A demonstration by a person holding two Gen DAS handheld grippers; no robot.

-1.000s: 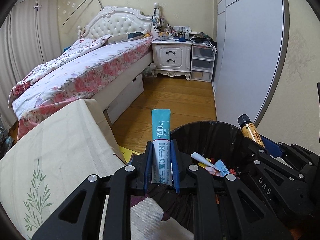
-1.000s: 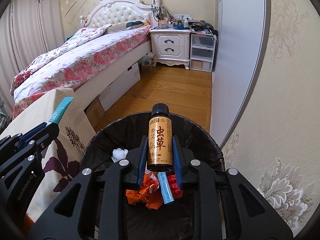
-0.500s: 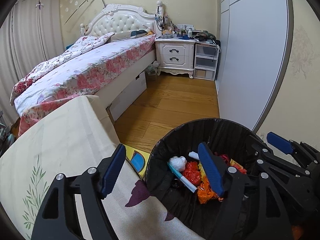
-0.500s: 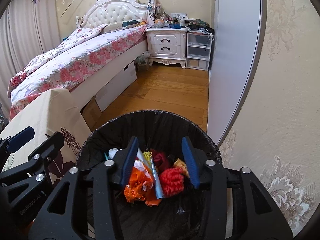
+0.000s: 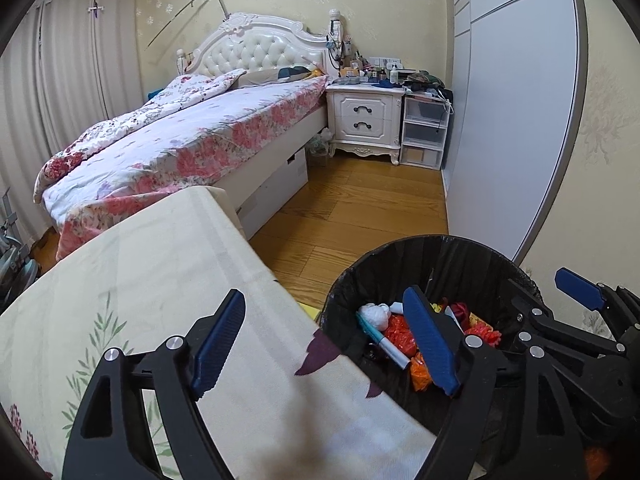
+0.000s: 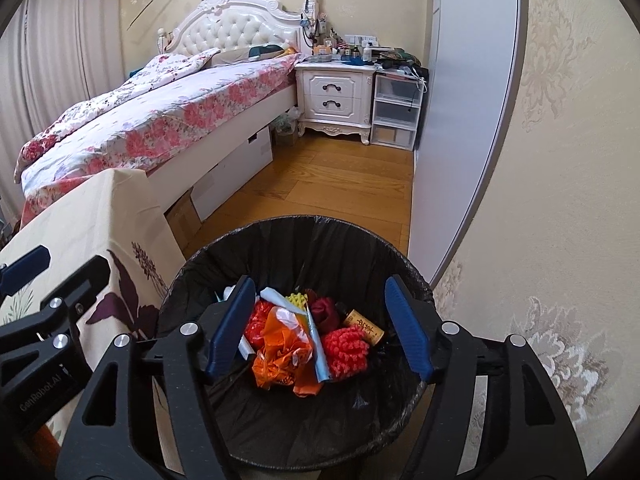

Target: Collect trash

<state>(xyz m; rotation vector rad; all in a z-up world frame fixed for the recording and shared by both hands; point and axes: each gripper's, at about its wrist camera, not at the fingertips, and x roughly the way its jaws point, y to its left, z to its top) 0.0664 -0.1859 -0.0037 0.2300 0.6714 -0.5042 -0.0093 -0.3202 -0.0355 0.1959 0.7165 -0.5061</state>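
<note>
Both claws just opened: left claw and right claw stood empty. Sachet and bottle landed in the bin; that drop's done.

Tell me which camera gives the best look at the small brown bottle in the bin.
The right wrist view. There the brown bottle lies in plain sight on the rubbish in the black-lined bin, its yellow label facing up, beside the red knitted piece. In the left wrist view I cannot make the bottle out.
</note>
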